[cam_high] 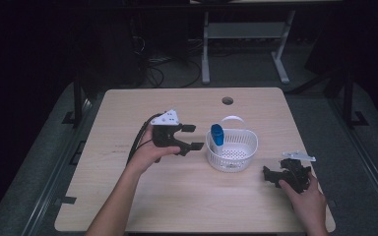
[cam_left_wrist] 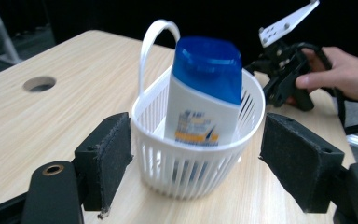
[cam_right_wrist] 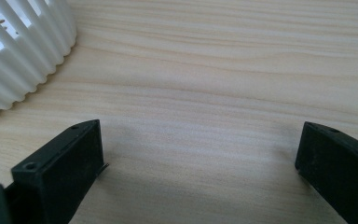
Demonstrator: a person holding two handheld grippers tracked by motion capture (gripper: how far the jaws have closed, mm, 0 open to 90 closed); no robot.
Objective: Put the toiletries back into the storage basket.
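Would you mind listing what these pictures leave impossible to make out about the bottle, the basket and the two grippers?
- Bottle: label print blurred in the left gripper view; its base hidden behind the basket slats.
- Basket: cut off by the top-left edge in the right gripper view.
- Right gripper: fingers too small and dark in the high view to judge.
- Left gripper: its underside hidden by the hand.

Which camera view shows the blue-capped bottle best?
The left gripper view: the bottle stands close and large inside the white basket, label visible. The high view shows it small; the right gripper view has just the basket's ribbed wall.
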